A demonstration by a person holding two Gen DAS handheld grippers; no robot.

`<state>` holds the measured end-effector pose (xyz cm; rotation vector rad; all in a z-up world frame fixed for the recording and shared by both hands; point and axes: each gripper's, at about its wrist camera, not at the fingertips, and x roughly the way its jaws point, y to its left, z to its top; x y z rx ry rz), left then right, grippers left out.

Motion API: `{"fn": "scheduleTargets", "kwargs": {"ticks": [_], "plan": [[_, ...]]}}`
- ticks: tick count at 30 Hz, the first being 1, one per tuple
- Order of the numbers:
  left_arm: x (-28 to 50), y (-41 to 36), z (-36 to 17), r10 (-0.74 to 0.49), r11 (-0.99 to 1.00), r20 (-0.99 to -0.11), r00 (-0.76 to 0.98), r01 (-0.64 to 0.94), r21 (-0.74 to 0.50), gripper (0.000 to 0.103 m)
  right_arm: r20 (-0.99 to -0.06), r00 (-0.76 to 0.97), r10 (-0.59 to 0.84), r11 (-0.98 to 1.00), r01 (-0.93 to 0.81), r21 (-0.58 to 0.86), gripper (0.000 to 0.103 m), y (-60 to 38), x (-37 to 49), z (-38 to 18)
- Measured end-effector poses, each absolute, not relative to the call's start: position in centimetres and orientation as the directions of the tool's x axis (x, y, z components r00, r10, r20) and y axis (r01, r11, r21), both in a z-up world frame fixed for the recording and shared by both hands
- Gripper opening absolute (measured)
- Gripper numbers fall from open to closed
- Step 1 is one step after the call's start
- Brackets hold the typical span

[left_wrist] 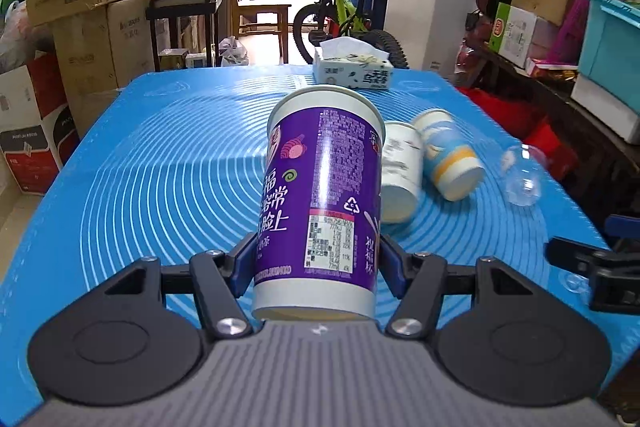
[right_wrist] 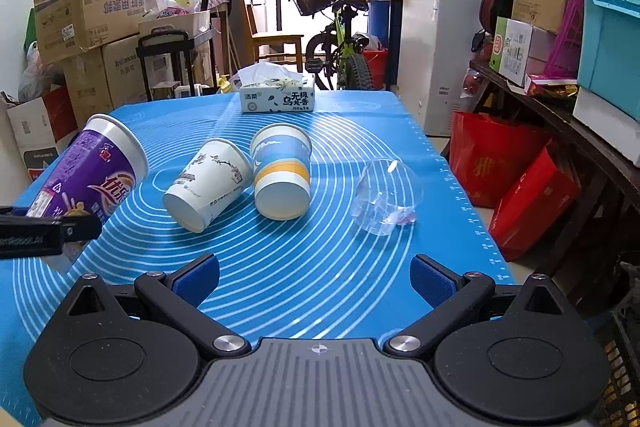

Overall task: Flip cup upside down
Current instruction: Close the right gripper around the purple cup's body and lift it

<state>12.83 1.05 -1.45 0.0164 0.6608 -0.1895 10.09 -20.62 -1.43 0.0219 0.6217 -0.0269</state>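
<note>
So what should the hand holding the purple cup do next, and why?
Probably keep turning the wrist so the rim tips down toward the mat. The left gripper is shut on the purple cup near its base, and in the right wrist view the cup hangs tilted above the blue mat, rim up, not flipped yet.

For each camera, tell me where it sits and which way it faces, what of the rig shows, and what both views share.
Left wrist: sits on the left hand-held gripper, facing across the blue mat toward the window; its fingers clamp the purple cup, and the other gripper's tip shows at the right edge.
Right wrist: sits on the right hand-held gripper, open over the mat, facing the same way; the left gripper's tip shows at the left edge.
Shared: purple cup, white cup, blue-and-yellow cup, clear cup, tissue box.
</note>
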Motion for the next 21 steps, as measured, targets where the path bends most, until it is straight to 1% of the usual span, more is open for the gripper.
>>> {"fn": "scheduleTargets", "kwargs": {"ticks": [4, 9, 21], "plan": [[10.5, 0.0, -1.7, -0.168, 0.984, -0.614, 0.771, 0.165, -0.062, 0.063, -0.581, 0.814, -0.019, 1.0, 0.023, 0.0, 0.103, -20.6, 8.4, -1.0], [9.2, -1.0, -3.7, -0.152, 0.988, -0.658, 0.738, 0.125, -0.088, 0.063, -0.586, 0.81, -0.011, 1.0, 0.003, -0.015, 0.103, -20.8, 6.4, -1.1], [8.0, -2.3, -5.4, -0.118, 0.993, -0.674, 0.729, 0.103, -0.063, 0.064, -0.609, 0.793, 0.015, 1.0, -0.004, 0.02, 0.103, -21.7, 4.8, -1.9]]}}
